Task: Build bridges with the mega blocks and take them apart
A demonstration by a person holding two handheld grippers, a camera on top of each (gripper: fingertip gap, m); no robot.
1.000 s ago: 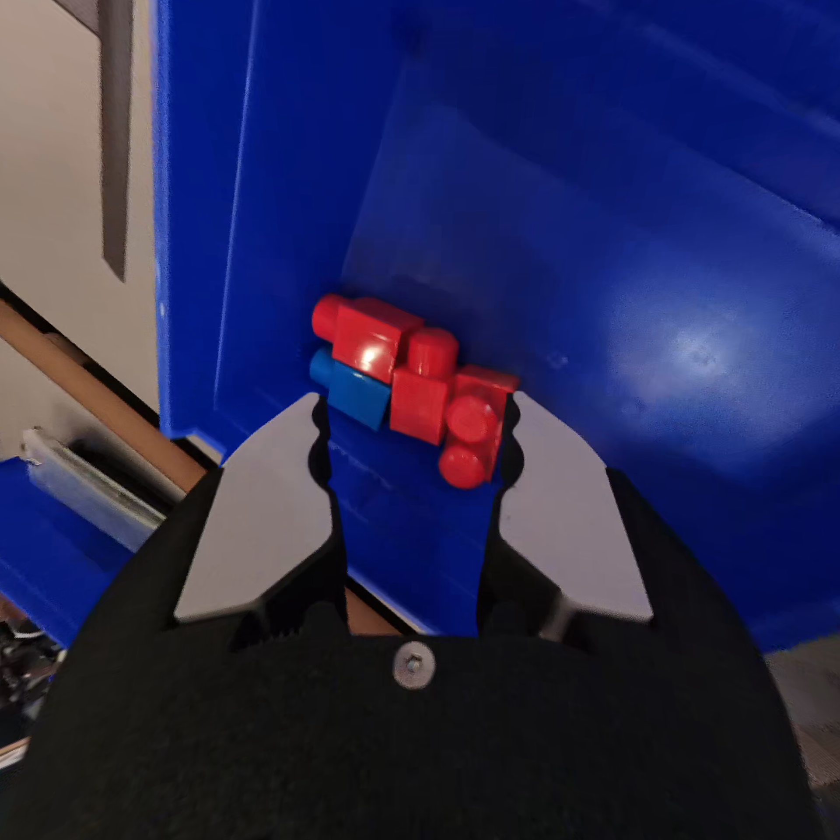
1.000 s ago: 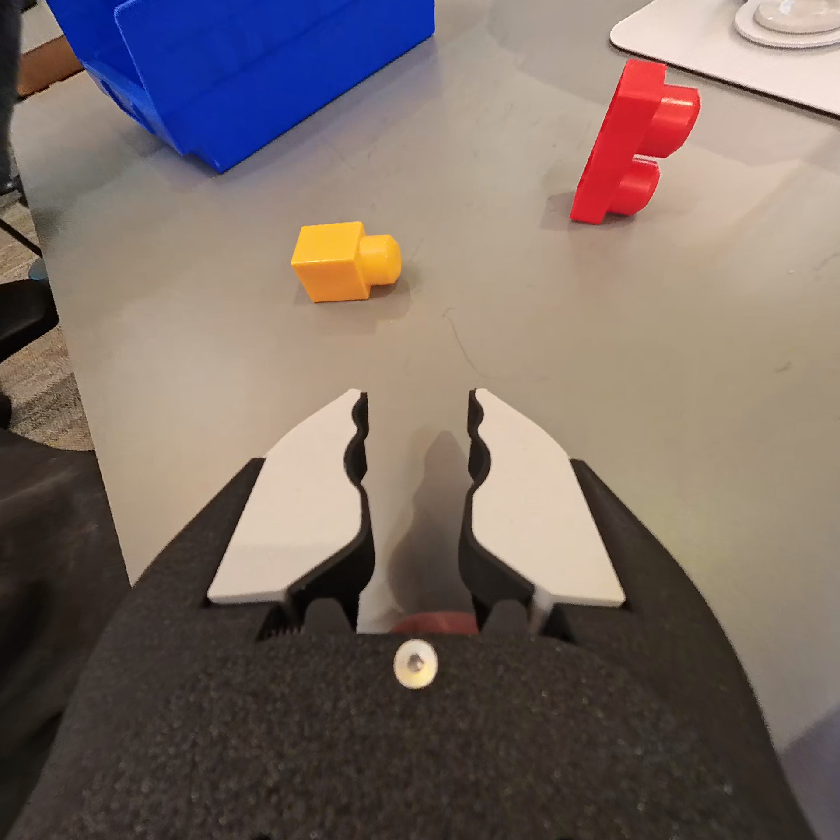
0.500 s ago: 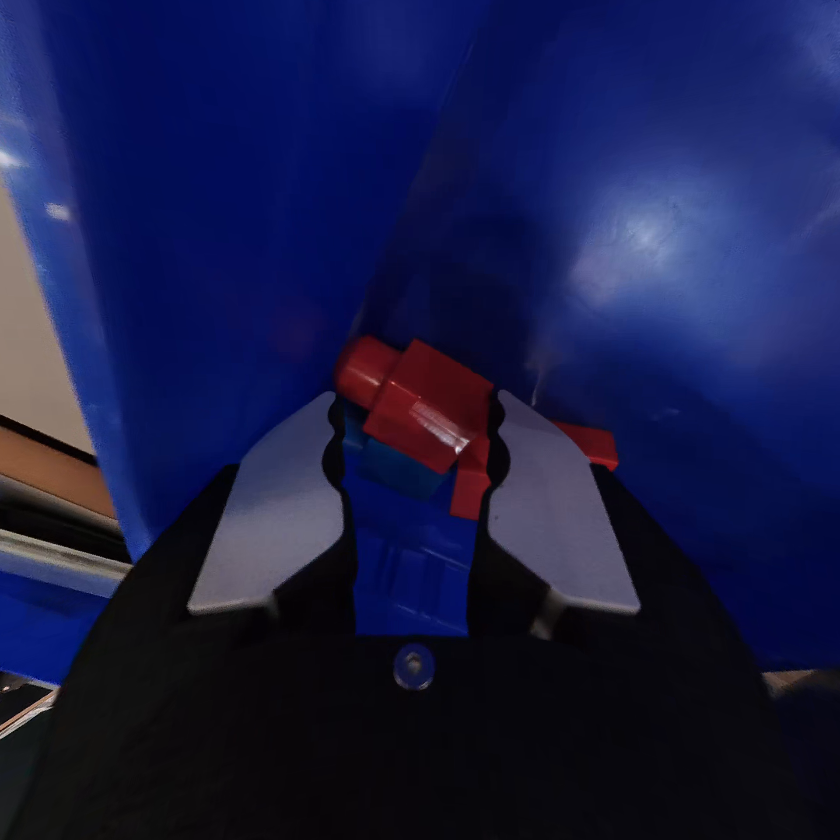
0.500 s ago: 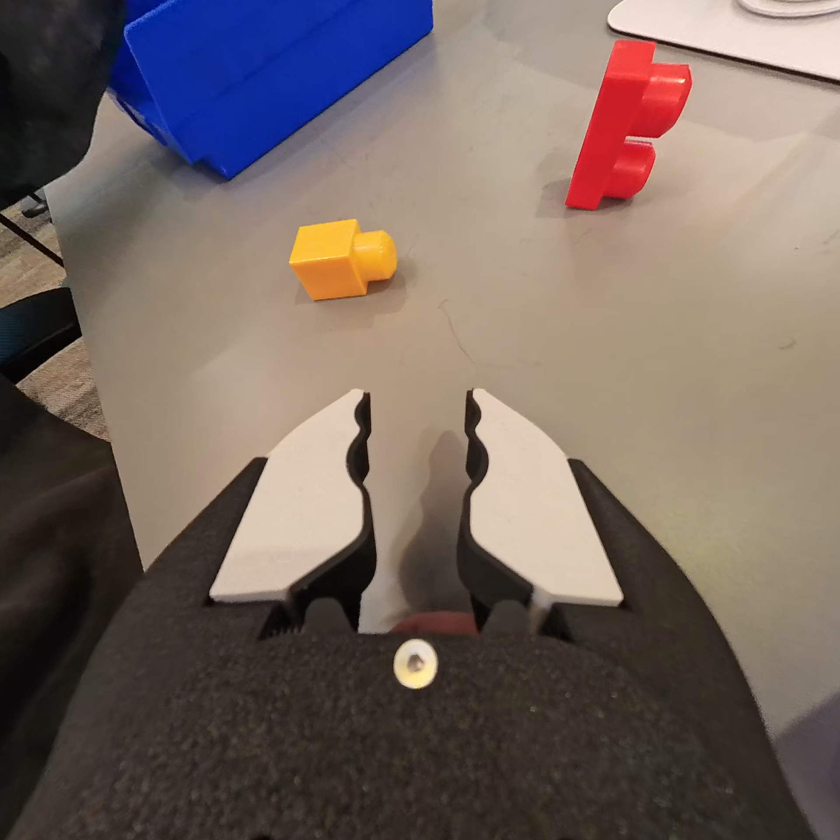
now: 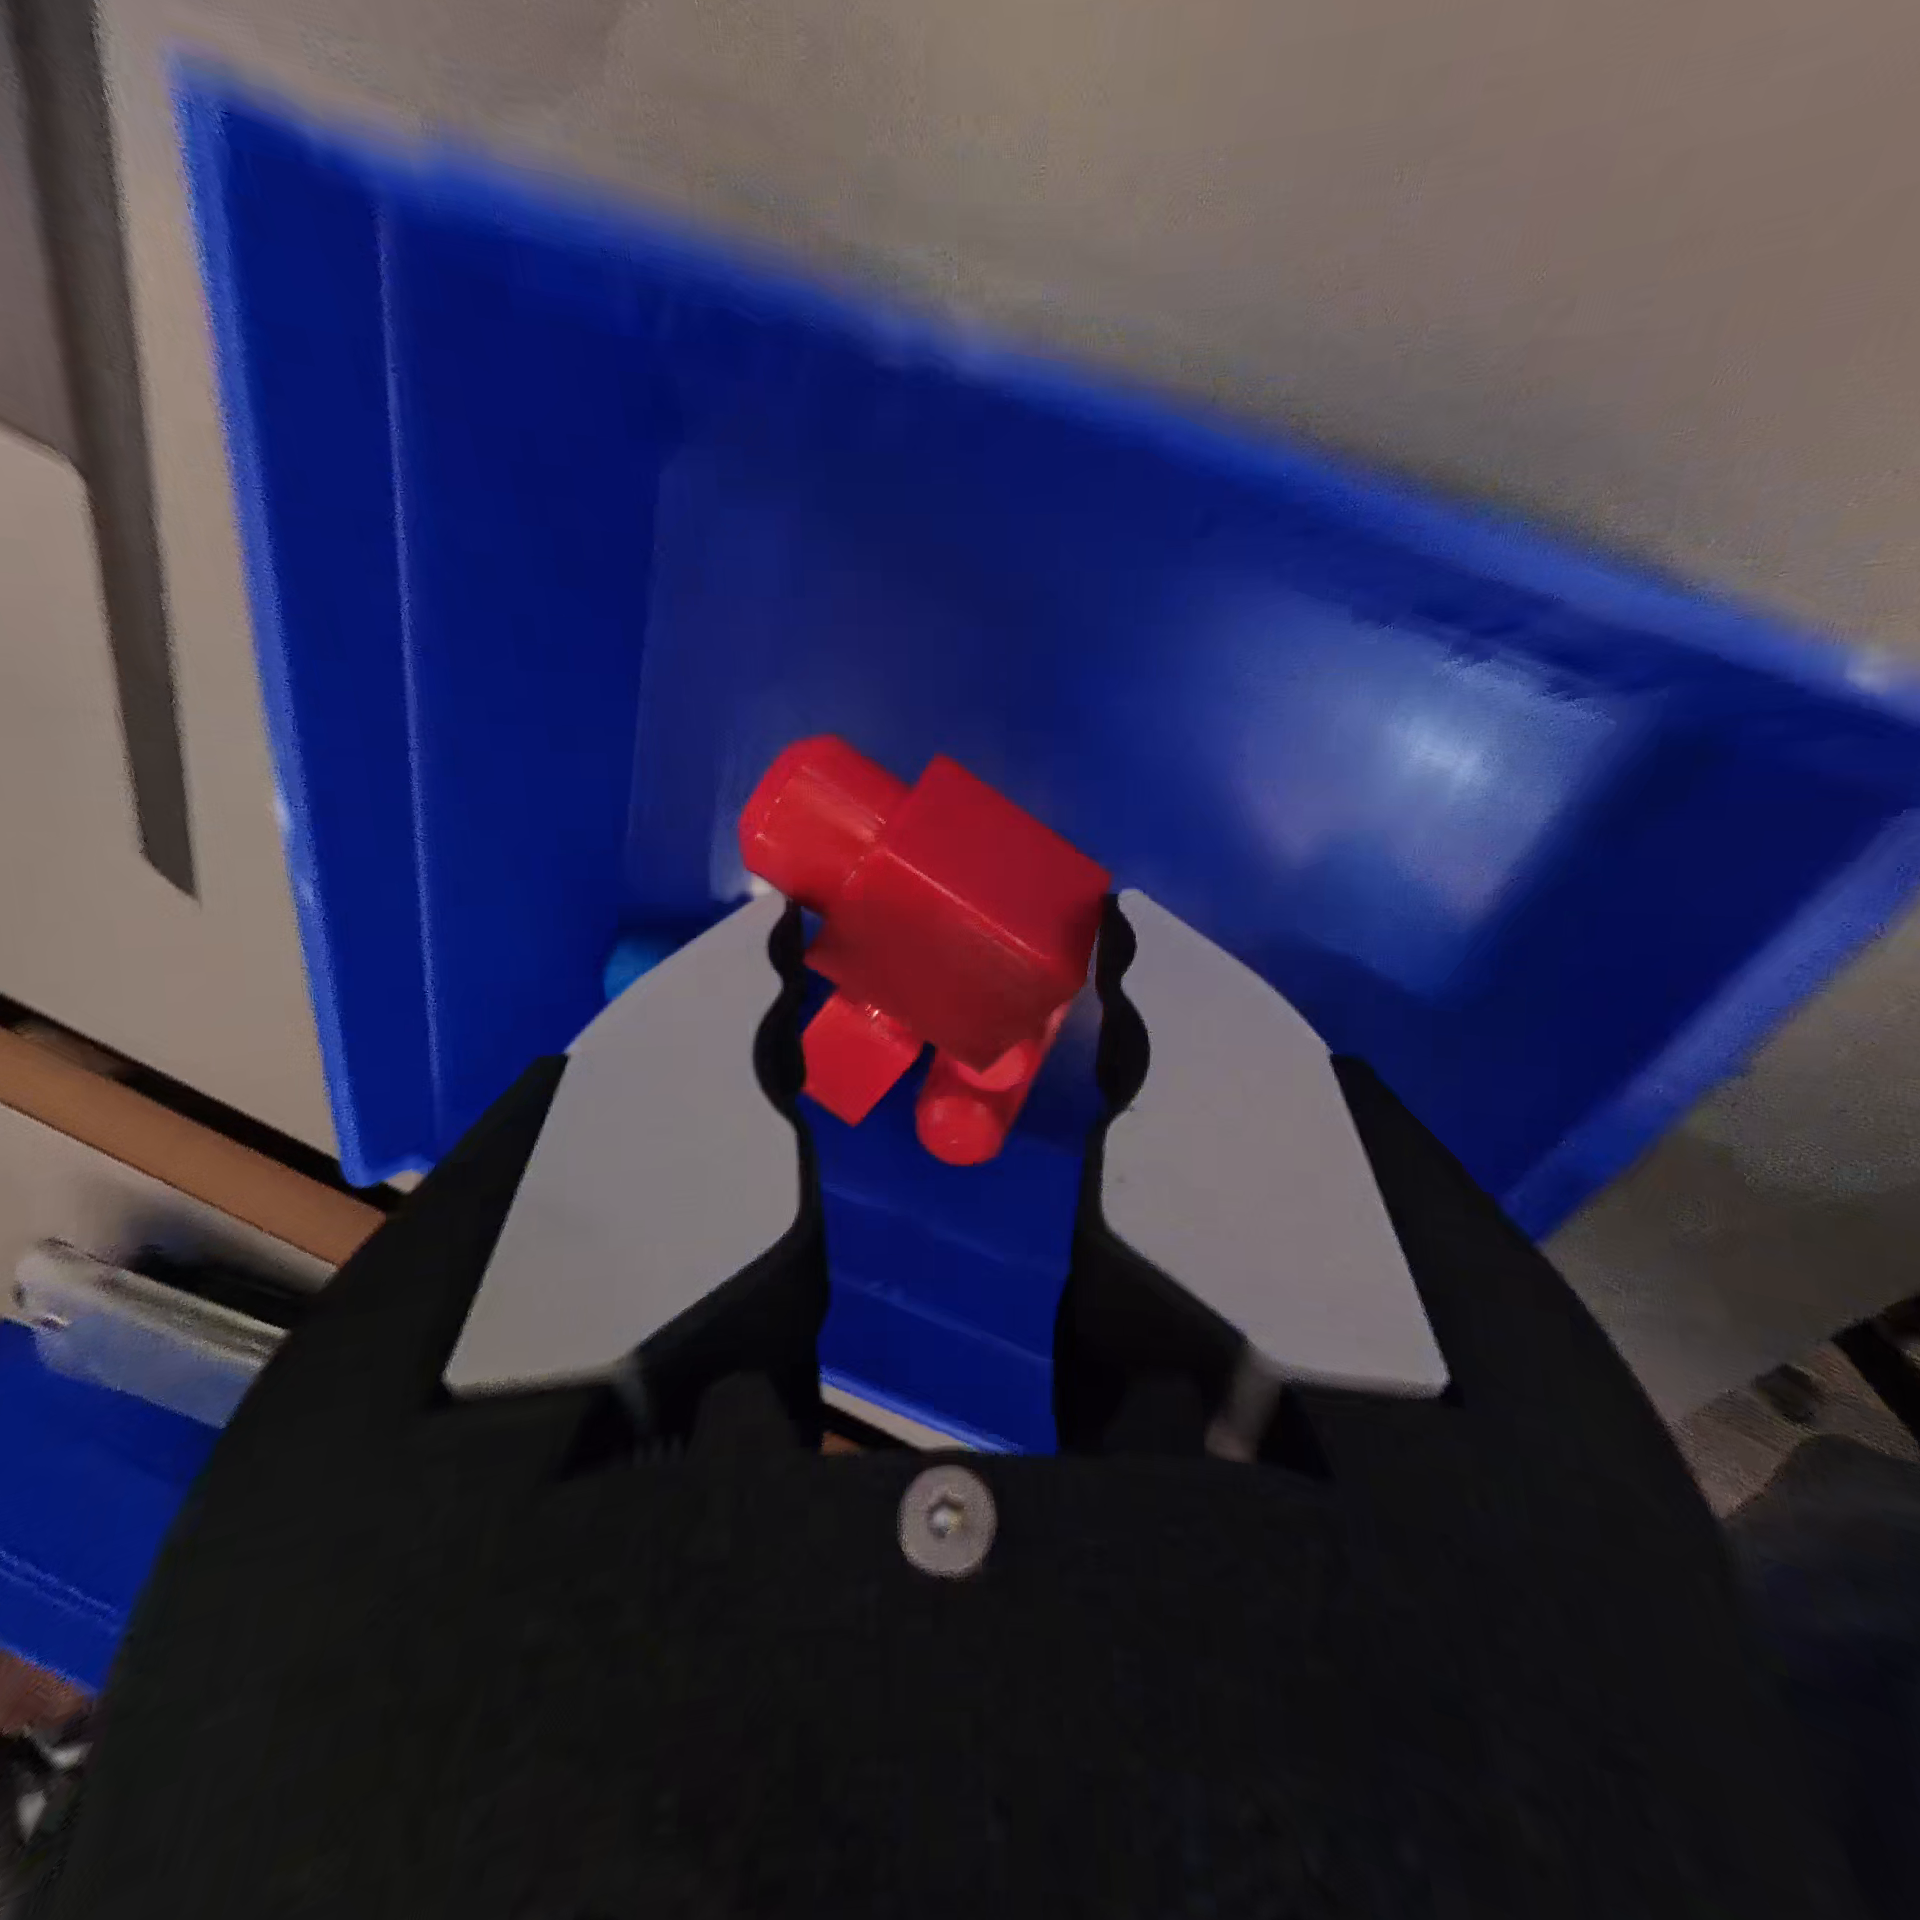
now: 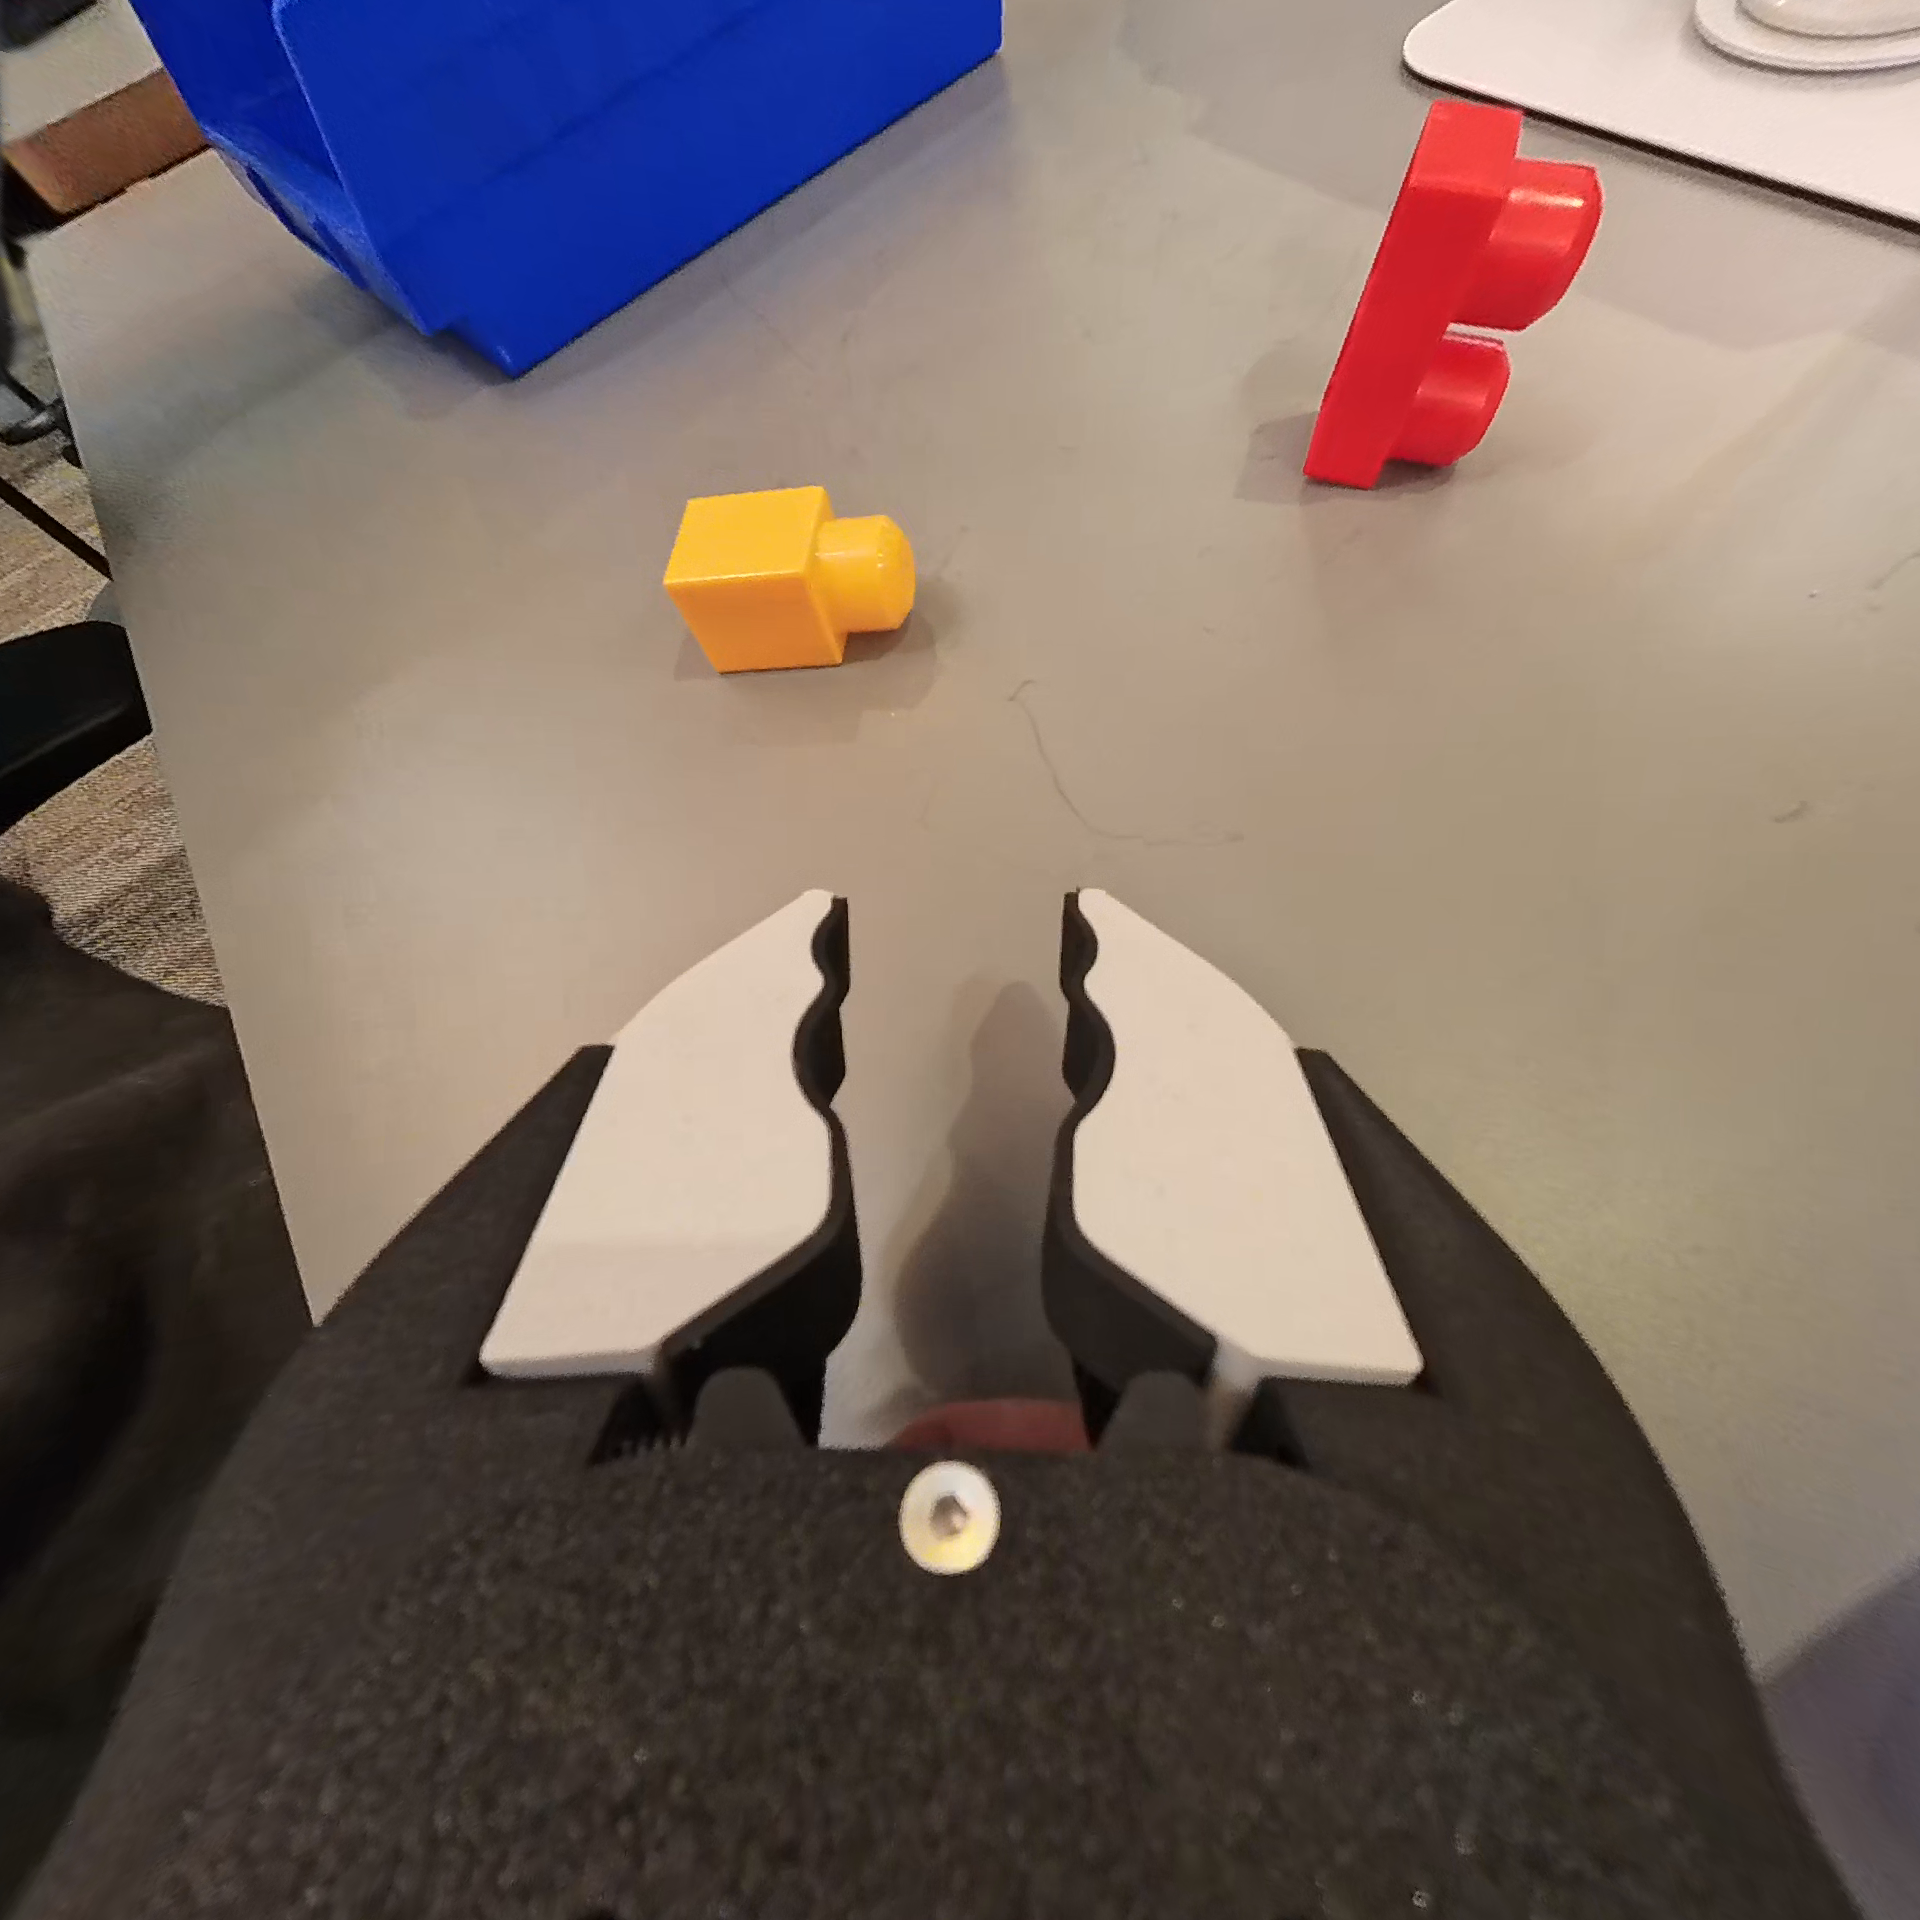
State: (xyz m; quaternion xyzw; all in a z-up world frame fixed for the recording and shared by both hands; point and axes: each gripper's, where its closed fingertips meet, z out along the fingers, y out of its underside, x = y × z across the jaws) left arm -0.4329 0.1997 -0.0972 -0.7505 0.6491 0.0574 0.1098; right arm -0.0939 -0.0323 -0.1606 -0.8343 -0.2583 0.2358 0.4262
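In the left wrist view my left gripper (image 5: 948,920) is shut on a red one-stud block (image 5: 935,904) and holds it above the floor of the blue bin (image 5: 1195,665). Two more red blocks (image 5: 961,1107) lie in the bin below it. The stud of a blue block (image 5: 627,961) peeks out beside the left finger. In the right wrist view my right gripper (image 6: 956,920) is open and empty, low over the grey table (image 6: 1351,831). A yellow one-stud block (image 6: 769,582) lies on its side ahead of it. A red two-stud block (image 6: 1439,301) stands on edge at the far right.
The blue bin (image 6: 582,156) stands at the table's far left in the right wrist view. A white mat (image 6: 1662,114) lies at the far right corner. The table's left edge drops to carpet (image 6: 94,862) and a dark chair. Tip to tip, the grippers are about 45 cm apart.
My left gripper reached into the bin, shut on the red one-stud block and pulled back with it. The right gripper has hardly moved.
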